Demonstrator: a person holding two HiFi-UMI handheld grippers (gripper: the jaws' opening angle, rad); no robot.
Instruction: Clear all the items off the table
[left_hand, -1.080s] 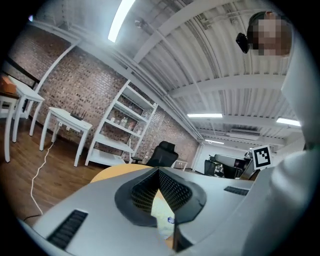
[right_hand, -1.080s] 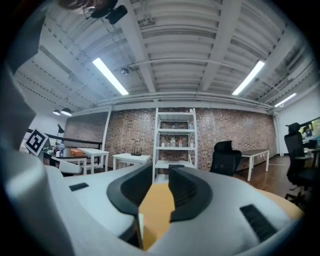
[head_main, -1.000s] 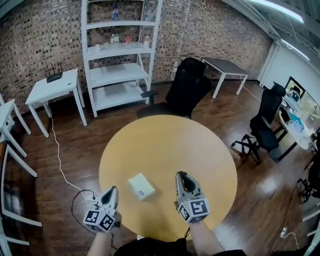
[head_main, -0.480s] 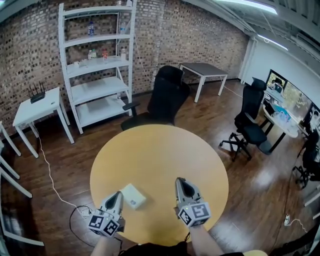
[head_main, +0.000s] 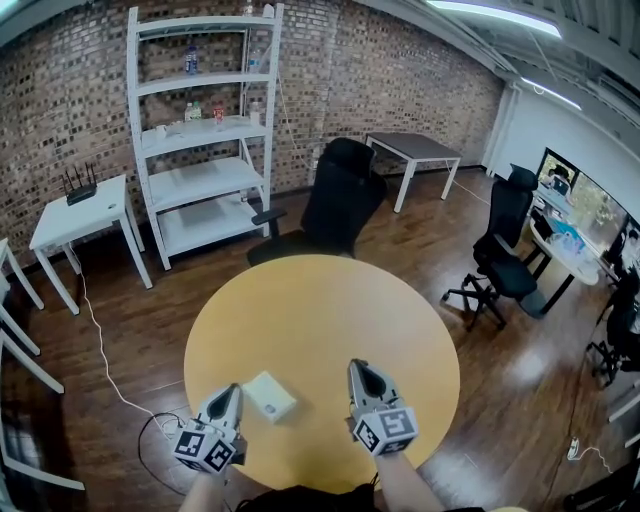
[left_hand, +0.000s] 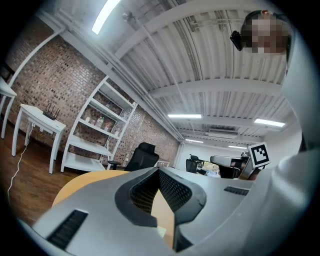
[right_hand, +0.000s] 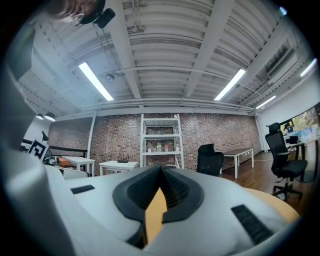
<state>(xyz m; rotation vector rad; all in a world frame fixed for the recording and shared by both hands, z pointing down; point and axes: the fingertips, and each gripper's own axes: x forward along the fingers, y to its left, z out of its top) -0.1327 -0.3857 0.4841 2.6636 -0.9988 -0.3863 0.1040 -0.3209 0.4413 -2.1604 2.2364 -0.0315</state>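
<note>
Left gripper: jaws are closed tip to tip; nothing is held.
Right gripper: jaws are closed tip to tip; nothing is held.
Box: white, laid flat between the grippers, just beside the left one.
Table: round, tan; the box is carried near its front edge.

bright ceiling strips, fisheye-warped edges
</note>
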